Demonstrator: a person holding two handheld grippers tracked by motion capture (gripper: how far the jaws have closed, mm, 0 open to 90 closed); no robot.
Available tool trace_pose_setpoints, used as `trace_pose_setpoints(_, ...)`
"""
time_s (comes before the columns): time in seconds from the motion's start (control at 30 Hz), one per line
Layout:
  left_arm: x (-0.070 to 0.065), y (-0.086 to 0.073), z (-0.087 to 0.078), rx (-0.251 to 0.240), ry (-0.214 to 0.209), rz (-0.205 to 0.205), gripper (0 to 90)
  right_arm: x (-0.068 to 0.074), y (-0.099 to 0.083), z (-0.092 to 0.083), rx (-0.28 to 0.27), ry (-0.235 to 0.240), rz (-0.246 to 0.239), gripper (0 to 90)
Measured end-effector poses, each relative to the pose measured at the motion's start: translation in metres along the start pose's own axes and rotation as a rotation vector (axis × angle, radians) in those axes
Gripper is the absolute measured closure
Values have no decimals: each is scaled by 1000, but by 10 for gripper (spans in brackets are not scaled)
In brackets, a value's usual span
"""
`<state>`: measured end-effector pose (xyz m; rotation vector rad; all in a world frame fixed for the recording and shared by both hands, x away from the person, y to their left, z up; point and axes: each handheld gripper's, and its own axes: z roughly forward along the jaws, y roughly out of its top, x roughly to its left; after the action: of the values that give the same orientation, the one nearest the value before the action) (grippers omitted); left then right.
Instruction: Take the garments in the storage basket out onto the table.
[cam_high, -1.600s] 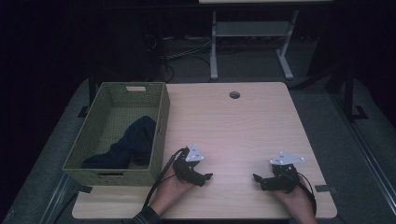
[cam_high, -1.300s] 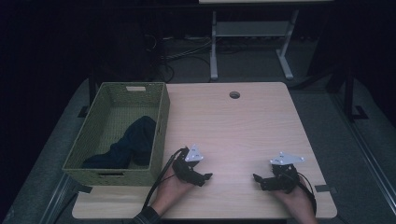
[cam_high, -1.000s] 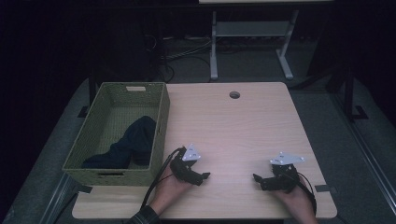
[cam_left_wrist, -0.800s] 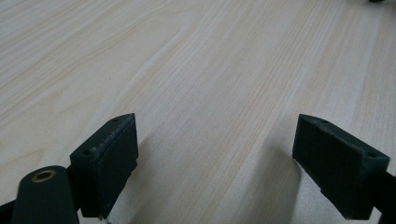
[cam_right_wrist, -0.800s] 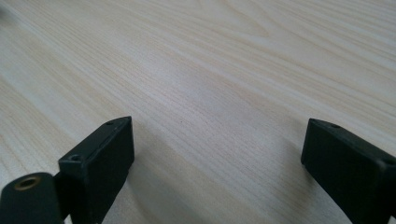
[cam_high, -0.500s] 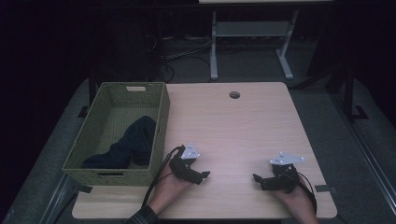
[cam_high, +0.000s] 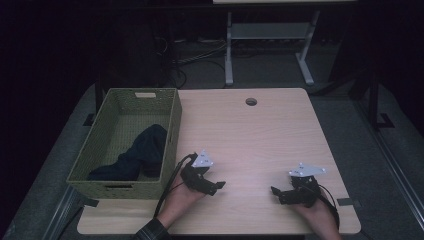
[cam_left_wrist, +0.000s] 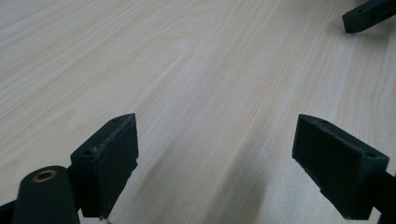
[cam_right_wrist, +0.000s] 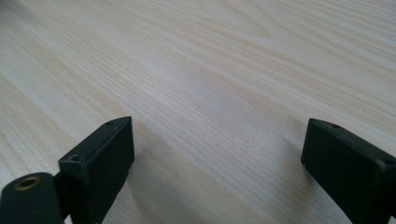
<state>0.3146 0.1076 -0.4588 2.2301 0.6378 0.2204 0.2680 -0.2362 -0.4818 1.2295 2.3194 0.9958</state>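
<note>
We've got both tools parked low over the near edge of the counter (cam_high: 250, 140), well apart from each other. Our left tool (cam_high: 218, 186) sits just right of the basket (cam_high: 172, 125), jaws spread wide with nothing but bare wood between them. Our right tool (cam_high: 276, 192) is over by the near right corner, jaws spread too, also empty. They point toward each other. The dark cloth (cam_high: 137, 155) is lying crumpled in the basket, at the near right part of it, against the right wall.
</note>
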Motion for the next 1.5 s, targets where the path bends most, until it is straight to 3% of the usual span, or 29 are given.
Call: trace_pose_setpoints(1.5, 8, 25, -16, 4, -36, 1, 143, 0, 0, 0, 0, 5, -4, 93)
